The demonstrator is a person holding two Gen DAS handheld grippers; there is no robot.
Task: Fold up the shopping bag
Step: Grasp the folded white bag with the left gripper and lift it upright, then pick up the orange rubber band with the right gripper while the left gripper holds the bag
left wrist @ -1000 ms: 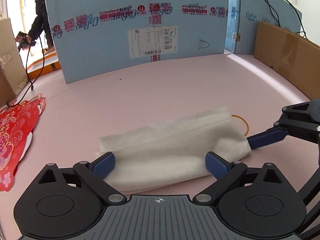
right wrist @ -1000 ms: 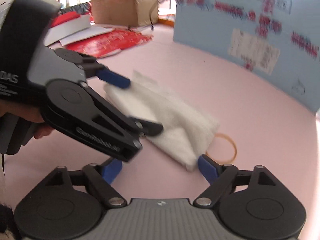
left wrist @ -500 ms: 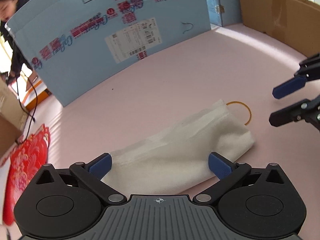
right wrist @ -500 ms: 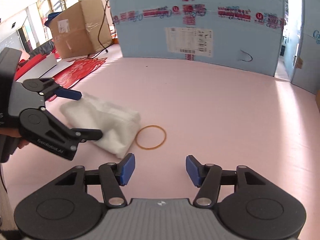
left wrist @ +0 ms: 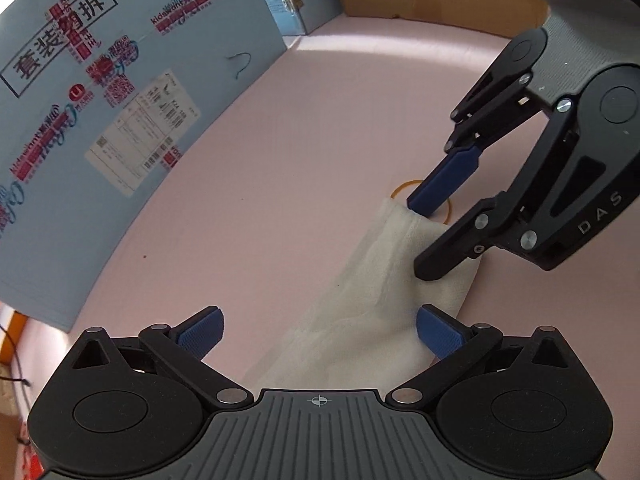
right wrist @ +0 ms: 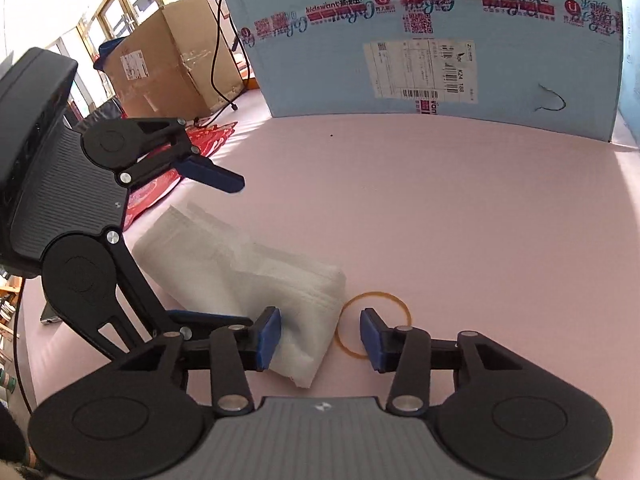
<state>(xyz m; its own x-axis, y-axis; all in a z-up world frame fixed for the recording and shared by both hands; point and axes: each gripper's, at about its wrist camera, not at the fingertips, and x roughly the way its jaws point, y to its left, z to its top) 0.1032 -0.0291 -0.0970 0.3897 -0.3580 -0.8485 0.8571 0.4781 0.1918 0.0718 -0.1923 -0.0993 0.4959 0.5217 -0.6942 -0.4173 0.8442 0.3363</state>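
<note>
Left gripper (left wrist: 318,330) jaws wide apart, gripping nothing, straddling near end of folded white shopping bag (left wrist: 376,300) lying flat on pink table (left wrist: 280,152); right gripper (right wrist: 320,338) half open over bag's far corner, empty; rubber band (right wrist: 374,324) just beside bag

One folded white shopping bag (right wrist: 240,276) between the two tools. One rubber band (right wrist: 374,324) just beside the right tool (right wrist: 320,338). Two tools, left tool (left wrist: 318,334) included. One blue carton (right wrist: 432,36) beyond, one brown box (right wrist: 168,60) far left.
</note>
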